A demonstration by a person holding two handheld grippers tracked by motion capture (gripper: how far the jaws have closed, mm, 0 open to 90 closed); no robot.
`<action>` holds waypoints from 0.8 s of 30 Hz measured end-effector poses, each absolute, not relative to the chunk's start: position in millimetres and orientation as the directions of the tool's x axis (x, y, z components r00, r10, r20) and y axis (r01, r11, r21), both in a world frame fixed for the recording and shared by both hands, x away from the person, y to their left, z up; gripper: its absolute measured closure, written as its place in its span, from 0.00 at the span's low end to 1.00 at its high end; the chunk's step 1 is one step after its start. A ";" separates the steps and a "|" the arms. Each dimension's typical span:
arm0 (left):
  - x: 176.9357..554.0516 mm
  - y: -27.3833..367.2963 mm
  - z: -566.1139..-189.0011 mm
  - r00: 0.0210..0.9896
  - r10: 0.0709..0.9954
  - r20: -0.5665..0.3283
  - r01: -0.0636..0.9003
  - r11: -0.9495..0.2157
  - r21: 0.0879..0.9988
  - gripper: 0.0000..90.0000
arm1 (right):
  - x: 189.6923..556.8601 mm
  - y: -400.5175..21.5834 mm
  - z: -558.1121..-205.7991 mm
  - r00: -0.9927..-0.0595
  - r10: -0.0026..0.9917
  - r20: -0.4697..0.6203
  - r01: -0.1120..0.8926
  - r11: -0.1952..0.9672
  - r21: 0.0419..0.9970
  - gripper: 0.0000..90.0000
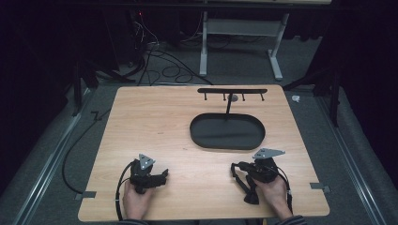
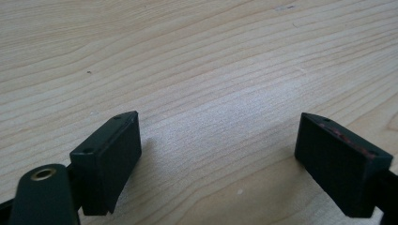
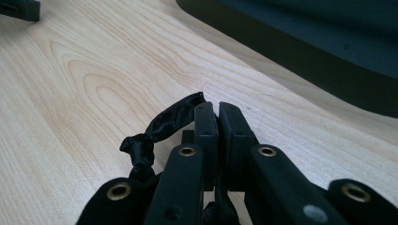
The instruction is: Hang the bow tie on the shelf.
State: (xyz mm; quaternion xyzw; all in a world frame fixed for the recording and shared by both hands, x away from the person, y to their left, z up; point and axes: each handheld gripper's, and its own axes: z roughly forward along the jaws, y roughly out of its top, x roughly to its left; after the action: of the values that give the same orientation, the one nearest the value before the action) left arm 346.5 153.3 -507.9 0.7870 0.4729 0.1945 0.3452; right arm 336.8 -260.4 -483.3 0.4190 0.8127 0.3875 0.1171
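One black strap (image 1: 245,183), one oval tray (image 1: 227,131), one hook rack (image 1: 232,91), two grippers.

No readable text, labels, brands, numbers or signs anywhere in these views.

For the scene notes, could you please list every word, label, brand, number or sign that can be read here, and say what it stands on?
None: no readable text on the wooden table, the black oval tray, the hook rack, the black strap, the left gripper or the right gripper.
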 end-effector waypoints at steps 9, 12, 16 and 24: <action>346.5 153.3 -507.9 0.477 0.879 -0.020 0.610 -0.314 0.727 0.17 | 332.7 -266.0 -468.0 -0.619 0.778 0.109 0.551 0.332 0.766 0.99; 346.5 153.3 -507.9 0.477 0.879 -0.020 0.610 -0.314 0.727 0.17 | 332.8 -267.0 -464.0 -0.618 0.779 0.106 0.543 0.325 0.774 0.99; 346.6 153.3 -507.9 0.477 0.879 -0.020 0.610 -0.315 0.727 0.17 | 332.6 -268.9 -459.1 -0.614 0.780 0.121 0.540 0.303 0.786 0.99; 346.5 153.3 -507.9 0.477 0.879 -0.020 0.610 -0.315 0.727 0.17 | 330.8 -268.7 -433.6 -0.605 0.794 0.061 0.482 0.304 0.822 0.99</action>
State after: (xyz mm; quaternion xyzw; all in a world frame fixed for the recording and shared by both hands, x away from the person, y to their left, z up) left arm 346.5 153.3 -507.9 0.7870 0.4729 0.1946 0.3452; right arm 330.8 -268.7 -433.6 0.4056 0.7867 0.4284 0.1822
